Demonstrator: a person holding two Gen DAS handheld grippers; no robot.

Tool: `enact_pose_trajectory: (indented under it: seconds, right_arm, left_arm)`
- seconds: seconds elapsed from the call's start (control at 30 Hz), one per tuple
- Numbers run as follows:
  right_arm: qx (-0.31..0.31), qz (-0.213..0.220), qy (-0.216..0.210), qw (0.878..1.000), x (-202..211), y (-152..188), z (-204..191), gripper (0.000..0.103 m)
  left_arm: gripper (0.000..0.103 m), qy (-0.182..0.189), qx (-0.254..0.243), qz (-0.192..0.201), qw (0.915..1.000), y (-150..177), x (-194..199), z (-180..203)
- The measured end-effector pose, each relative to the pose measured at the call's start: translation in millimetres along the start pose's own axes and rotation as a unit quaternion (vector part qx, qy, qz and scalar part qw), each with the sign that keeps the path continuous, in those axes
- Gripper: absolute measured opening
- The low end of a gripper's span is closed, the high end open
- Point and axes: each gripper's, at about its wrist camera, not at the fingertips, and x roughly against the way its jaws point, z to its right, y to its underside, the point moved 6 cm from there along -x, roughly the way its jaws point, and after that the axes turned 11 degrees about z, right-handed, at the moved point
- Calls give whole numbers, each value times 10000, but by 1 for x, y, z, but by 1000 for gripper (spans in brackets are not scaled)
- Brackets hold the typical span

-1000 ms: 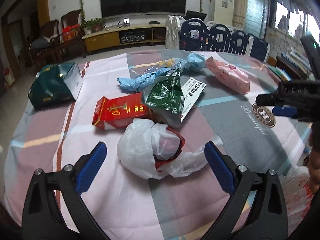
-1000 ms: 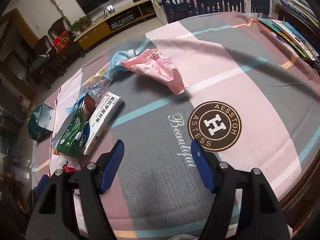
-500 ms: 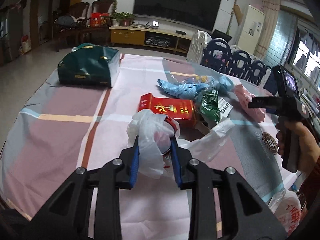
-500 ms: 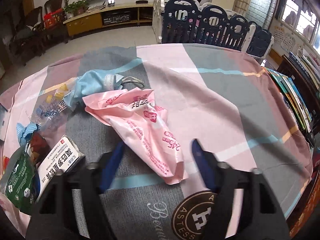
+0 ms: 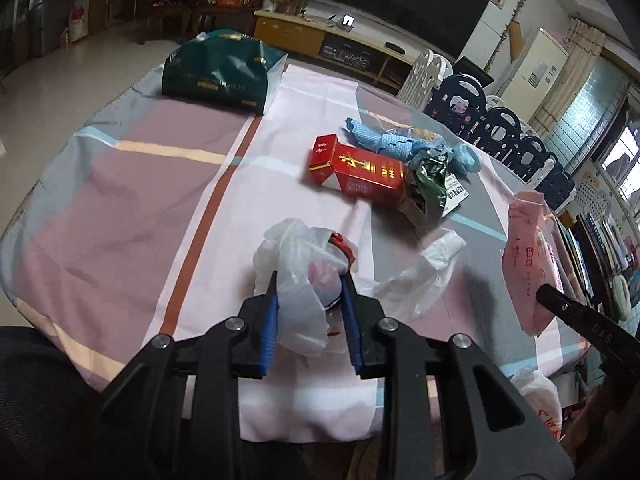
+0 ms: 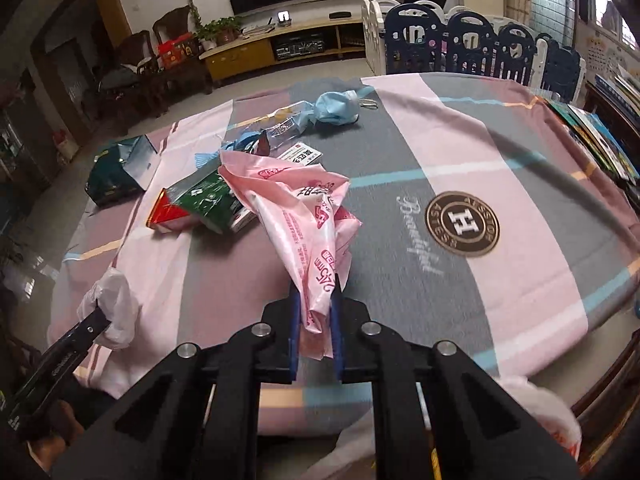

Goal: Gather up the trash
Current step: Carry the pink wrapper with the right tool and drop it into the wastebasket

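Both grippers, wide open earlier, are now clamping trash. Left gripper (image 5: 310,304) is squeezing a white plastic bag (image 5: 296,280); right gripper (image 6: 316,304), jaws just closing, is gripping a pink wrapper (image 6: 308,216).

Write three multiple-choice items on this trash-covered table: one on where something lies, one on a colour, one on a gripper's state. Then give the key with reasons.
1. Where does the red carton lie?
A. against the green foil packet
B. inside the dark green gift bag
C. on the floor

2. What colour is the wrapper in the right gripper?
A. yellow
B. pink
C. black

3. How is the left gripper?
A. wide open over bare cloth
B. shut on the white plastic bag
C. shut on the red carton

Key: 1 A, carton and packet touch on the tablecloth. 2 B, pink film with red print sits between the pads. 3 B, both blue pads press the bag's sides.
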Motion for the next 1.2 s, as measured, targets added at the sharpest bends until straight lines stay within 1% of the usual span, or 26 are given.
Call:
enact_pose_trajectory:
  seconds: [0.07, 0.2, 0.3, 0.47, 0.63, 0.83, 1.0, 1.1, 1.2]
  right_arm:
    - [-159, 74, 139, 9998, 13, 13, 1, 14]
    - [-638, 9, 124, 9979, 16, 32, 10, 14]
    - [-558, -68, 231, 9982, 18, 37, 8, 14]
    - [-445, 91, 336, 9984, 31, 33, 4, 14]
    - [-206, 92, 194, 9996, 34, 35, -11, 14]
    - [-220, 154, 171, 9995, 42, 32, -15, 14]
    - [-268, 425, 209, 9985, 70, 23, 3, 14]
    - [-210, 519, 389, 9977, 92, 24, 22, 14]
    - [-219, 488, 636, 9965, 112, 32, 50, 14]
  left_arm:
    - [29, -33, -81, 214, 9997, -3, 7, 1]
    - [28, -124, 11, 14, 9999, 0, -2, -6]
    - [28, -130, -40, 33, 9999, 1, -1, -7]
    - [28, -102, -108, 9, 9999, 2, -3, -5]
    - [28, -83, -166, -29, 9998, 3, -4, -2]
    - [28, -85, -164, -31, 9998, 3, -4, -3]
    - [28, -78, -150, -23, 9999, 3, -5, -3]
    - [28, -68, -143, -15, 9999, 3, -4, -3]
    - [28, -50, -134, -27, 9999, 3, -5, -3]
